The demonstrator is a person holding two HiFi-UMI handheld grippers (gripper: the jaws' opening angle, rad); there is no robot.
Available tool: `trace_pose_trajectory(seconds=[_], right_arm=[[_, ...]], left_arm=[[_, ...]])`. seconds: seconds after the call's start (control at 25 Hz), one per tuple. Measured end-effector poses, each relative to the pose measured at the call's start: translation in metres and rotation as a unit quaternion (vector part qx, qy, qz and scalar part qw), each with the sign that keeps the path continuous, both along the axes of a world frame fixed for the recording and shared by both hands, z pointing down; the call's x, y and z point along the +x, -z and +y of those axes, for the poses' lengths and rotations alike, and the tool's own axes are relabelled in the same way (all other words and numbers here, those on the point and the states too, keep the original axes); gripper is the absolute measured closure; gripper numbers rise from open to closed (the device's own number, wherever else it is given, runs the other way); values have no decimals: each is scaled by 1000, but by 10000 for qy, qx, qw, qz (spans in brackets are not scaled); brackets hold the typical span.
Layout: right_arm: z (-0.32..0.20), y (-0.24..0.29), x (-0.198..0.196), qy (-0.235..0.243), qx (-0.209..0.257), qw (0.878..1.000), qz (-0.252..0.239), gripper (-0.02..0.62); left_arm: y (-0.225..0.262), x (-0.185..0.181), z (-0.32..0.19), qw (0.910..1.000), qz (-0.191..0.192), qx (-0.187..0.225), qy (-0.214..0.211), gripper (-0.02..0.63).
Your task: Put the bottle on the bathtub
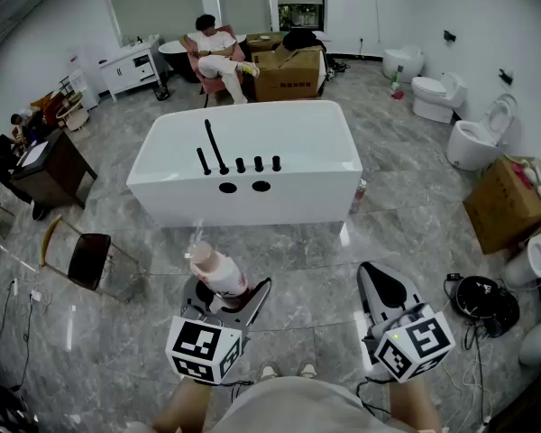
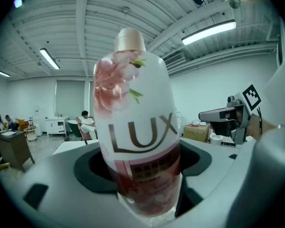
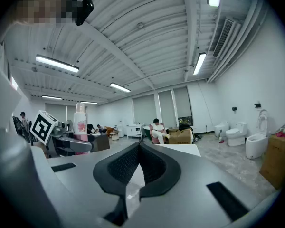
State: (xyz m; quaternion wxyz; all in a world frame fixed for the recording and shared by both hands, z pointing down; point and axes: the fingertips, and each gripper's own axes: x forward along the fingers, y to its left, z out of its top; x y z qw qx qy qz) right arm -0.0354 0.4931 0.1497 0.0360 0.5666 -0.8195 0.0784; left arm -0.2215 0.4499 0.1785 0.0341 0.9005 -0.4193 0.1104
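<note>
The bottle (image 1: 215, 270) is white and pink with a flower print and a pale cap, and it stands upright between the jaws of my left gripper (image 1: 225, 294), which is shut on it. In the left gripper view the bottle (image 2: 134, 127) fills the middle, clamped low between the dark pads (image 2: 92, 167). The white bathtub (image 1: 288, 183) stands ahead across the floor, with black tap fittings (image 1: 218, 149) on its near rim. My right gripper (image 1: 377, 284) is held low at the right, shut with nothing in it; its pads (image 3: 154, 167) meet at the tip.
A small bottle (image 1: 358, 196) stands on the floor by the tub's right corner. Toilets (image 1: 476, 140) and a cardboard box (image 1: 503, 204) line the right side. A chair (image 1: 83, 257) and a dark desk (image 1: 47, 166) are at the left. A person (image 1: 218, 54) sits behind the tub.
</note>
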Motion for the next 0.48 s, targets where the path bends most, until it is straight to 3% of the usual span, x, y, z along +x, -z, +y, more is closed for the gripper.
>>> trace_pose_trajectory(seconds=[0.48], right_arm=[[-14,-6,19,129,-74,9998,-110,568]], left_arm=[[-4,16,-6,9999,-26,-84,148,229]])
